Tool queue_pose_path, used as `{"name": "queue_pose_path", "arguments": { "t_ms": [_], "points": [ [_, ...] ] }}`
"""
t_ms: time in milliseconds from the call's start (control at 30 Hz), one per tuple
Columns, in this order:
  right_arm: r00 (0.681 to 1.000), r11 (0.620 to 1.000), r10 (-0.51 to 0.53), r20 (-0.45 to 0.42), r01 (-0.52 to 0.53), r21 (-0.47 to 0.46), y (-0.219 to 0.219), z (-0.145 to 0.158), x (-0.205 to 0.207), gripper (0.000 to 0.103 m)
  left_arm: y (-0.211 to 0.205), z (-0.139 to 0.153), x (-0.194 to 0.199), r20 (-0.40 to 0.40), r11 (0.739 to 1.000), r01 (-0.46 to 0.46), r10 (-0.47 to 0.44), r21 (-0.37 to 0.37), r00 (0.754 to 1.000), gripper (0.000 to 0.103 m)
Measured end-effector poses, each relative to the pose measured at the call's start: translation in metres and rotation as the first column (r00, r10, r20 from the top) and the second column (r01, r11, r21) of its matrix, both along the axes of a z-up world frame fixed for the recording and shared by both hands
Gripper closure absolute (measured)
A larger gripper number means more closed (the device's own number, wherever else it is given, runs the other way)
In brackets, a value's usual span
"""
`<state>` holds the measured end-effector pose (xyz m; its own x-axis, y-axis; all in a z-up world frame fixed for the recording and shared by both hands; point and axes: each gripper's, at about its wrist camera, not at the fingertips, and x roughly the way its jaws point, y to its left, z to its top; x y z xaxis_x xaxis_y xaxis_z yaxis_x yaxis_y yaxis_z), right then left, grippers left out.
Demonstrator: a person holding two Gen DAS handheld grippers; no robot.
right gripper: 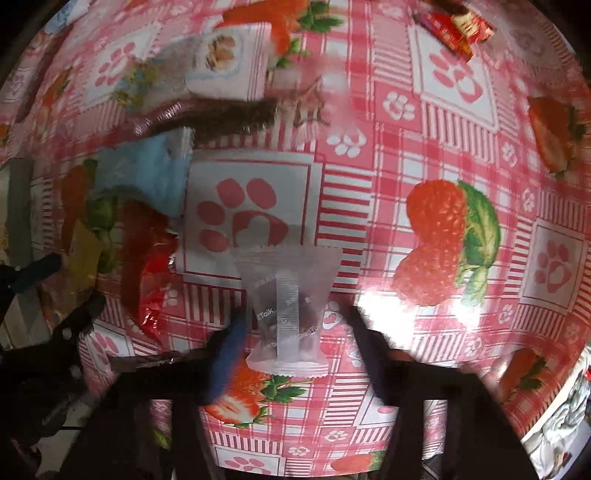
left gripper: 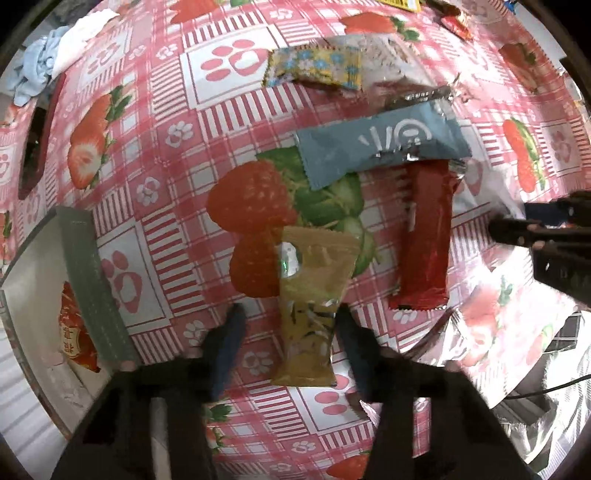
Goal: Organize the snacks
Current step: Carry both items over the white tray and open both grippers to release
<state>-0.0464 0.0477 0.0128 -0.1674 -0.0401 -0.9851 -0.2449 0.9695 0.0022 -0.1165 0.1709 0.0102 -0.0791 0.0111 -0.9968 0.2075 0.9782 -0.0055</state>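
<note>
My left gripper point(left gripper: 290, 343) points straight down over the tablecloth point(left gripper: 166, 155) with a tan snack packet point(left gripper: 312, 306) standing lengthwise between its fingers; the left finger point(left gripper: 229, 347) sits clear of the wrapper, the right one is at its edge, and I cannot tell whether the pads press on it yet. My right gripper point(right gripper: 291, 343) also points down, with a clear packet point(right gripper: 286, 306) of dark pieces between its fingers; the left finger point(right gripper: 225, 354) meets the wrapper's side, the right one looks just off it, so a firm grip is not certain there either. Out from the left gripper, a red bar point(left gripper: 424, 236) lies just to the right of the tan packet, a blue-grey packet point(left gripper: 380, 146) lies across the bar's far end, and a flowered yellow packet point(left gripper: 314, 68) lies beyond that. A grey box point(left gripper: 66, 295) with a red packet point(left gripper: 75, 332) inside sits at the left edge. In the right wrist view, another red packet point(right gripper: 456, 31) lies far off near the top.
</note>
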Motion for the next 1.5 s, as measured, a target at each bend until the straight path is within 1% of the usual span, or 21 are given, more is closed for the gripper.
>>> {"name": "queue_pose_path", "arguments": {
  "t_ms": [33,100,167,267,367,467,533,633,700,767,833,1067,1267,1400,1500],
  "points": [
    [1.0,1.0,-0.01,-0.003,0.01,0.013,-0.001,0.002,-0.001,0.073,0.003,0.001,0.0,-0.003,1.0,-0.005,0.005,-0.01,1.0,0.075],
    [0.999,0.998,-0.04,-0.017,0.041,0.041,-0.005,0.004,-0.004,0.073,0.01,0.002,0.0,-0.019,0.999,-0.029,0.028,-0.042,0.999,0.079],
    [0.998,0.997,-0.057,-0.017,0.058,0.059,-0.008,0.009,-0.009,0.073,0.018,0.005,-0.004,-0.01,0.998,-0.041,0.041,-0.04,0.999,0.079],
    [0.997,0.992,-0.076,-0.01,0.077,0.096,-0.011,0.019,-0.018,0.073,0.027,0.015,-0.011,0.012,0.997,-0.05,0.051,-0.058,0.999,0.079],
    [0.995,0.987,-0.097,-0.008,0.097,0.124,-0.013,0.03,-0.028,0.073,0.037,0.031,-0.02,0.044,0.996,-0.047,0.05,-0.07,0.998,0.079],
    [0.993,0.981,-0.116,-0.007,0.115,0.155,-0.019,0.039,-0.038,0.073,0.045,0.049,-0.025,0.073,0.994,-0.062,0.068,-0.091,0.995,0.079],
    [0.993,0.978,-0.117,-0.006,0.116,0.175,-0.016,0.049,-0.049,0.073,0.06,0.059,-0.021,0.094,0.992,-0.074,0.083,-0.102,0.992,0.079],
    [0.995,0.975,-0.102,0.001,0.1,0.197,-0.003,0.06,-0.054,0.073,0.078,0.074,-0.023,0.121,0.989,-0.102,0.115,-0.11,0.986,0.079],
    [0.997,0.974,-0.083,0.004,0.08,0.211,0.01,0.066,-0.055,0.073,0.089,0.086,-0.027,0.135,0.985,-0.127,0.142,-0.114,0.981,0.079],
    [0.998,0.974,-0.063,0.009,0.06,0.218,0.02,0.068,-0.053,0.073,0.088,0.094,-0.027,0.145,0.981,-0.154,0.17,-0.115,0.975,0.079],
    [0.999,0.973,-0.034,0.012,0.031,0.228,0.036,0.071,-0.046,0.073,0.103,0.101,-0.032,0.155,0.977,-0.178,0.195,-0.114,0.968,0.079],
    [0.995,0.962,0.091,0.026,-0.095,0.256,0.098,0.078,-0.036,0.073,0.148,0.105,-0.047,0.183,0.963,-0.257,0.268,-0.081,0.946,0.079],
    [0.976,0.934,0.217,0.029,-0.217,0.283,0.164,0.077,-0.043,0.073,0.19,0.1,-0.069,0.176,0.941,-0.335,0.338,-0.049,0.924,0.079],
    [0.952,0.904,0.306,0.023,-0.298,0.306,0.209,0.076,-0.057,0.073,0.214,0.095,-0.084,0.164,0.924,-0.381,0.381,-0.033,0.91,0.079],
    [0.935,0.884,0.354,0.016,-0.34,0.32,0.234,0.073,-0.065,0.073,0.23,0.089,-0.096,0.146,0.908,-0.417,0.417,-0.028,0.897,0.079]
  ]
}}
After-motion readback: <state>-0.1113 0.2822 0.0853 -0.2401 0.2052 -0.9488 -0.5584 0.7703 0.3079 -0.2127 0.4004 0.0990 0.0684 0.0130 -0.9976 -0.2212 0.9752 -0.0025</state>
